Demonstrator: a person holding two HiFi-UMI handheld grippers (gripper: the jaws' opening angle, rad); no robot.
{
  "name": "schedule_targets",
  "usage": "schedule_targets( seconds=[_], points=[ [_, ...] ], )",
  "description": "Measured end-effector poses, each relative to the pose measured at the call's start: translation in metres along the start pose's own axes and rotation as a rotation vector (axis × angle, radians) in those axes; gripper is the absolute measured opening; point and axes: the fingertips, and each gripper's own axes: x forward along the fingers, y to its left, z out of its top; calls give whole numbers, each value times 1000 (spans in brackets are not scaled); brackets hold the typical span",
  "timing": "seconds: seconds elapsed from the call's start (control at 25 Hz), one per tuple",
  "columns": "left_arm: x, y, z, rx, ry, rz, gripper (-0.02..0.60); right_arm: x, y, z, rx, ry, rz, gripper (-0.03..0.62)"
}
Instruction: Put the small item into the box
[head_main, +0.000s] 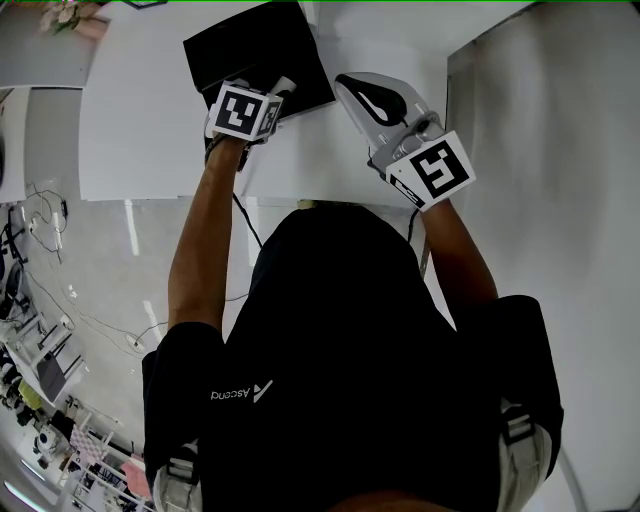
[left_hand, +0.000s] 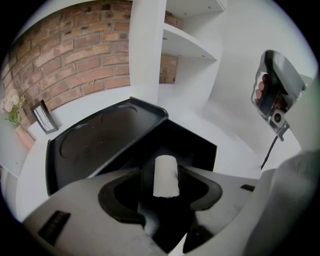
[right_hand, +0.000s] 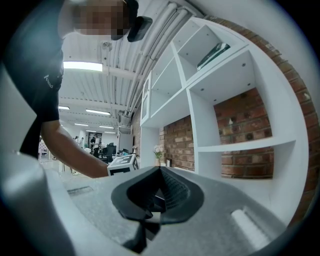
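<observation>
Head view, left gripper (head_main: 280, 95) over black box (head_main: 250, 45) on far white table (head_main: 140, 120), right gripper (head_main: 348, 82) just right of it, left gripper view, jaws wide apart, small white roll (left_hand: 165, 176) between them above the box, right gripper view, jaws closed, empty.

Our head view looks steeply down; the left gripper view closes on the black box (left_hand: 195, 147), shared overhead; the right faces level toward white shelves (right_hand: 245, 146).
</observation>
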Motion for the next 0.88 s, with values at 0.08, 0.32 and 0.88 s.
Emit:
schedule_targets(
  seconds=[0.08, 0.32, 0.88],
  points=[
    [-6, -3, 3, 5, -20, -4, 210, 0, 3, 1, 2, -1, 4, 2],
    [-39, -13, 20, 20, -118, 14, 211, 1, 11, 5, -2, -2, 14, 2],
    [-168, -47, 80, 63, -709, 32, 163, 11, 35, 33, -20, -58, 42, 2]
  ],
)
